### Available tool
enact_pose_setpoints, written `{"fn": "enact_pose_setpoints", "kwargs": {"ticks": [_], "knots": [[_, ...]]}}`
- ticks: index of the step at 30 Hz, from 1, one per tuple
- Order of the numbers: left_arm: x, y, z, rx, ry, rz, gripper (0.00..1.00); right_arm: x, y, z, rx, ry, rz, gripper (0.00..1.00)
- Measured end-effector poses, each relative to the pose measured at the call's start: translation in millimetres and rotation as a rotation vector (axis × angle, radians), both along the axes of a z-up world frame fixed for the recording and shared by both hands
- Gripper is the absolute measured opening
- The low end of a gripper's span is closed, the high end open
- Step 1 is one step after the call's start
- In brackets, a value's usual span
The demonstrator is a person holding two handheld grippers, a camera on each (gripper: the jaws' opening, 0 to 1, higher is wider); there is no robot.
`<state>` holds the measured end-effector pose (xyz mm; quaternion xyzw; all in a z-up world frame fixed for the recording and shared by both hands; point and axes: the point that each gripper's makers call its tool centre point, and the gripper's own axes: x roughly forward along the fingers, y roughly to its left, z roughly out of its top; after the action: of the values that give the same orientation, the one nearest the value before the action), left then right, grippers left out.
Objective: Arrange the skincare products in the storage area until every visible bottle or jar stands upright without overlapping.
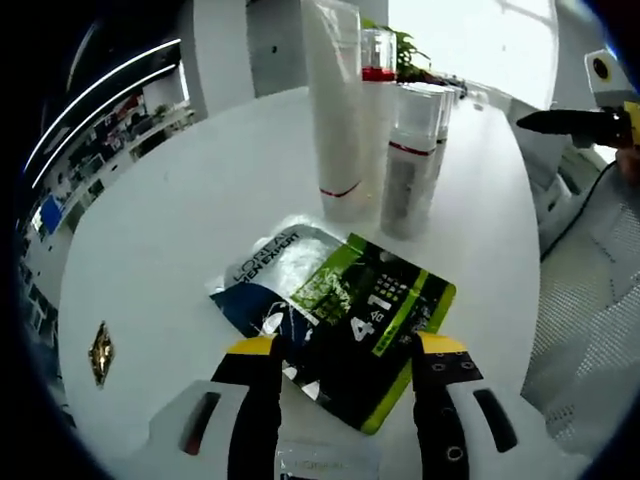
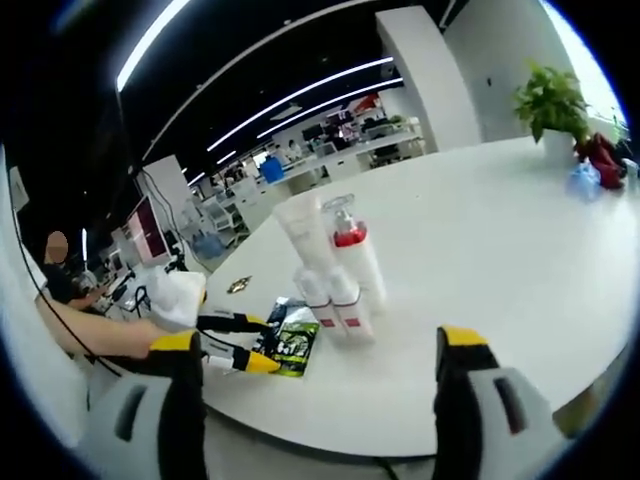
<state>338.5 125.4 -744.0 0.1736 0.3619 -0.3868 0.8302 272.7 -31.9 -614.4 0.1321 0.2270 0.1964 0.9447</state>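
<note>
Four skincare containers stand upright in a tight cluster on the round white table (image 1: 180,200): a tall white tube (image 1: 335,110), a pump bottle with a red collar (image 1: 378,60) and two small white bottles with red bands (image 1: 408,165). A green-black sachet (image 1: 375,320) lies flat, overlapping a blue sachet (image 1: 255,290). My left gripper (image 1: 347,350) is open just above the sachets, its yellow-tipped jaws either side of the green one. My right gripper (image 2: 320,345) hangs open off the table's near edge, apart from the cluster (image 2: 335,270); it also shows as the right gripper (image 1: 575,122).
A small gold object (image 1: 100,352) lies left of the sachets. A potted plant (image 2: 550,100) and coloured items stand at the table's far side. A gloved hand (image 2: 175,295) holds the left gripper (image 2: 240,345). Office desks fill the background.
</note>
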Motion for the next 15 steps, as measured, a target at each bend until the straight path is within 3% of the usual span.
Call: {"fn": "enact_pose_setpoints", "kwargs": {"ticks": [6,15], "knots": [[-1.7,6,11.9,-0.013,-0.027,0.025,0.5,0,1,0.2,-0.016,-0.009,0.006,0.97],[-11.6,28,19.1,-0.015,-0.036,0.094,0.52,-2,-2,0.4,0.018,-0.009,0.003,0.94]]}}
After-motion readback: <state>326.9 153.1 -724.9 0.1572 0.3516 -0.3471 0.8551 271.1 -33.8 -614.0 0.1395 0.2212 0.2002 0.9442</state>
